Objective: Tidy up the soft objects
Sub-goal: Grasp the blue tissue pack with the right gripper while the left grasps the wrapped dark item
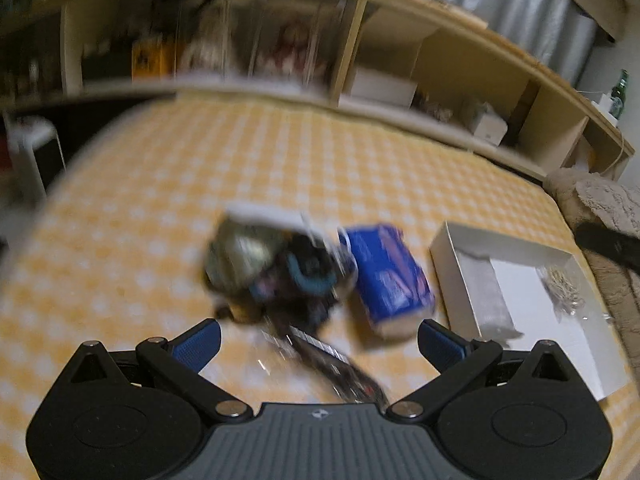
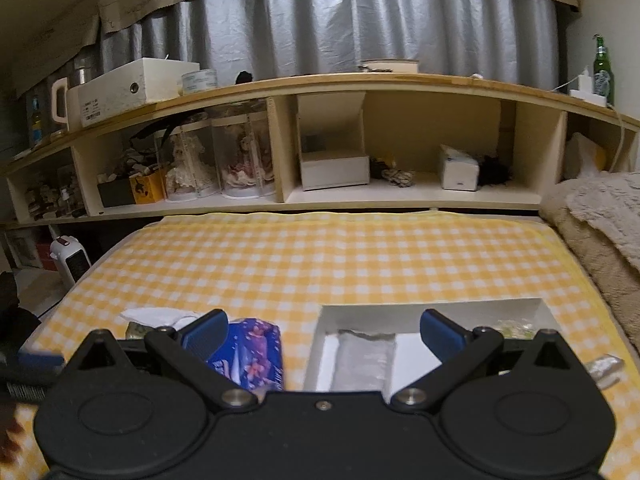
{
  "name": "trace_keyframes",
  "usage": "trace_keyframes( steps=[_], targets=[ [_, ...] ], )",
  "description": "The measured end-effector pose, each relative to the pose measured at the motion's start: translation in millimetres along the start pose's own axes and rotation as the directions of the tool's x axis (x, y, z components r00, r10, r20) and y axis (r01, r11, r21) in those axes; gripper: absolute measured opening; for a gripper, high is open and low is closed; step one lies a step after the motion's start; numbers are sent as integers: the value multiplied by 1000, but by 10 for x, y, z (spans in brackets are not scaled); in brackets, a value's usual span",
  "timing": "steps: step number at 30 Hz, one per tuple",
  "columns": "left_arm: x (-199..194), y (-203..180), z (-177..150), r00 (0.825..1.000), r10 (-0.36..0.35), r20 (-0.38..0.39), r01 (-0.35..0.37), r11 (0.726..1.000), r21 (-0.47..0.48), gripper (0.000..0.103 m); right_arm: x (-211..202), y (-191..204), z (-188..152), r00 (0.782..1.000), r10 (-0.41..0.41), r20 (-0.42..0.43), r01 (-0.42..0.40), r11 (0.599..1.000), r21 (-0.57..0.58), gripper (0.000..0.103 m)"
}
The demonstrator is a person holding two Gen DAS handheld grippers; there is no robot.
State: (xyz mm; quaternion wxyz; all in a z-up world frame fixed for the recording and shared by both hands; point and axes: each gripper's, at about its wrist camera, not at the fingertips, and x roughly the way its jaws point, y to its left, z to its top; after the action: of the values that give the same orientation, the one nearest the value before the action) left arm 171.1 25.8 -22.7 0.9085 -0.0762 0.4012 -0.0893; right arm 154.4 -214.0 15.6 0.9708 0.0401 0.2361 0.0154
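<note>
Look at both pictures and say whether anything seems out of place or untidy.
Yes. A jumbled heap of dark small items lies loose on the yellow checked cloth, with a blue packet tipped askew beside it, while the white box to their right is only partly filled. Blur hides what the heap contains.

You see a yellow-and-white checked bed cover [image 2: 320,256], a blue printed soft tissue pack [image 1: 390,276], a white open cardboard box [image 1: 532,300], and a beige fleece blanket [image 2: 600,232].
</note>
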Motion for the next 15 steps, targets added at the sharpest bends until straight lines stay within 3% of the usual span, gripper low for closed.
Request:
trace_keyframes(
  steps=[6, 10, 11, 15],
  targets=[
    [229, -19, -166, 994, -69, -81, 59, 990, -126, 103, 408, 105, 16, 998, 53, -46, -52, 998, 29, 103],
    [419, -26, -236, 992, -16, -128, -13, 975, -222, 97, 701, 188, -7, 995, 75, -71, -74, 997, 17, 103],
    [465, -19, -239, 991, -18, -134, -13, 973, -231, 93, 766, 195, -8, 993, 84, -86, -83, 996, 24, 103],
    [622, -59, -234, 990, 13, -137, -45, 973, -228, 92, 1033, 241, -9, 971, 176, -162, -172, 984, 41, 103]
  ],
)
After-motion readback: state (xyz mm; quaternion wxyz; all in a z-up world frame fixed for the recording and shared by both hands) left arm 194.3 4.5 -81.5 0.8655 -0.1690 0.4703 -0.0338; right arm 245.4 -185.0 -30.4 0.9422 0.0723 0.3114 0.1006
